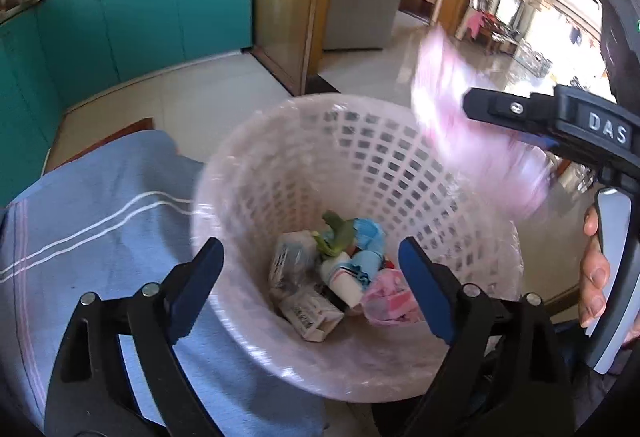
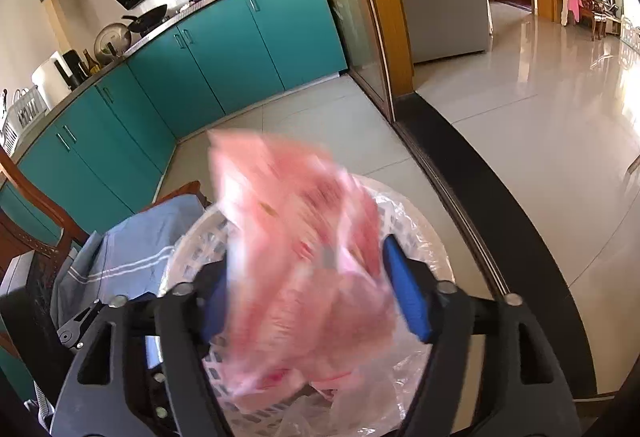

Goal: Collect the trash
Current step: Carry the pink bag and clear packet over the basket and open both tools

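Note:
A pale lattice waste basket (image 1: 360,157) lined with a clear bag stands on the floor. It holds cartons (image 1: 308,313), blue tissue (image 1: 370,233) and a pink wrapper (image 1: 386,297). My left gripper (image 1: 310,253) hangs over the basket's mouth, jaws wide and nothing between them. In the right wrist view, my right gripper (image 2: 308,277) is above the basket rim (image 2: 416,225). A blurred pink plastic wrapper (image 2: 296,237) sits loose between its spread blue pads. From the left wrist view, that wrapper (image 1: 448,105) shows beside the right gripper's finger (image 1: 504,109), over the basket's far right rim.
A blue cloth with white stripes (image 1: 100,217) drapes over a wooden chair (image 2: 32,205) left of the basket. Teal cabinets (image 1: 140,9) line the far wall. A dark sliding-door track (image 2: 460,165) crosses the tiled floor on the right. A person's hand (image 1: 596,277) grips the right tool's handle.

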